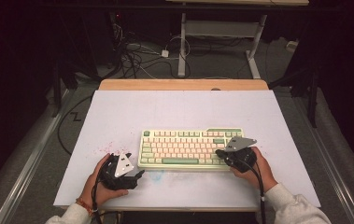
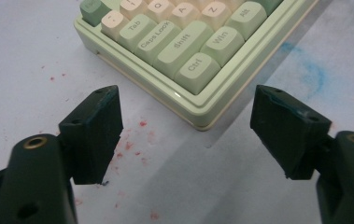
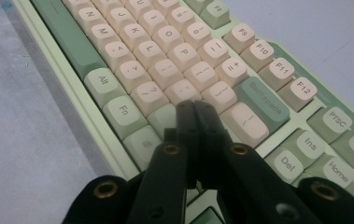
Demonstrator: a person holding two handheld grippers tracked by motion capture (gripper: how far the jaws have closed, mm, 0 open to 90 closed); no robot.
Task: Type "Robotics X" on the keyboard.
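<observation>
Keyboard (image 1: 191,148) on the table (image 1: 132,112), left claw (image 1: 137,177) off its left corner, right claw (image 1: 221,153) over its right end

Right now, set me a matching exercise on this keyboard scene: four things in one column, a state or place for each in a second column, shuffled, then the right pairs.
Things
1. left gripper
2. right gripper
3. Ctrl key
4. red specks

States or places
A. jaws shut, tips over the right end of the keyboard
B. on the white table, off the keyboard's left corner
C. jaws open, nothing between them
D. at the keyboard's near left corner

Pairs: 1-C, 2-A, 3-D, 4-B
</observation>
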